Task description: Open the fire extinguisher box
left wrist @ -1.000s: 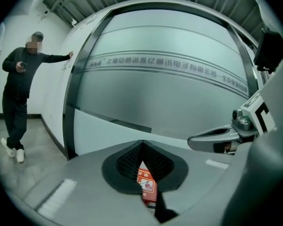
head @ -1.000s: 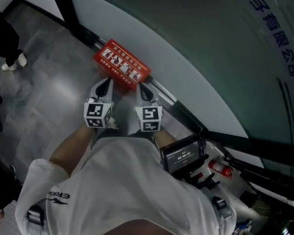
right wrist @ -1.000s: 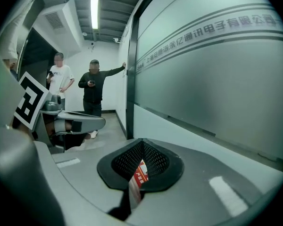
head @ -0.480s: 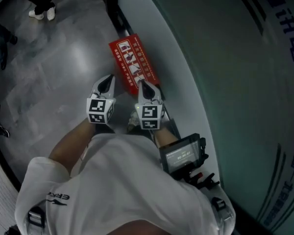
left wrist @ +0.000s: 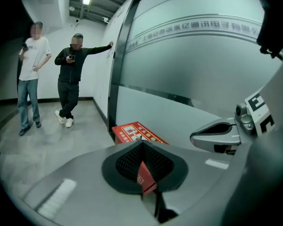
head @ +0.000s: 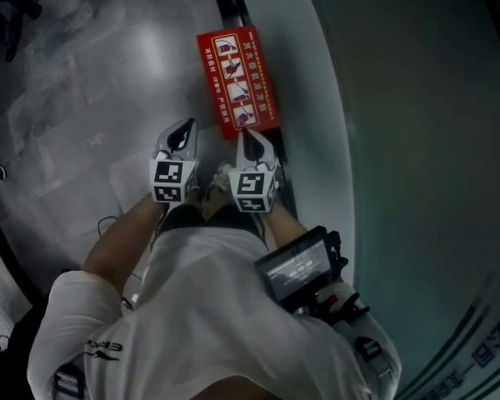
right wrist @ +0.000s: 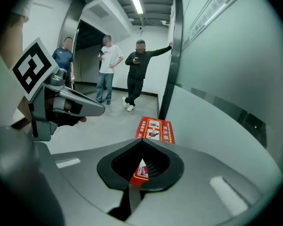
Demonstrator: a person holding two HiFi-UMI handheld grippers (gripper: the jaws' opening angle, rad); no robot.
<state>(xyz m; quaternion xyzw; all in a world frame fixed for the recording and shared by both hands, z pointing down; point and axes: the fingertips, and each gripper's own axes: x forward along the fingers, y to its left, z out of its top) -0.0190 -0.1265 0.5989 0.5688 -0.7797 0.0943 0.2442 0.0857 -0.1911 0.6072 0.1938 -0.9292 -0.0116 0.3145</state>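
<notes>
Head view is showing the red fire extinguisher box point(head: 236, 80) lying on the floor point(head: 108, 98) against the glass wall point(head: 317, 98), just ahead of the left gripper point(head: 187, 126) and right gripper point(head: 249, 135), both clenched and empty. The best approach, I'd judge, is hooking the lid's floor-side edge and lifting gently.

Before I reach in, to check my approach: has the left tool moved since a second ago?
Yes. The left tool then overlapped the box at its long edge; now floor shows between them, beside its near corner.
</notes>
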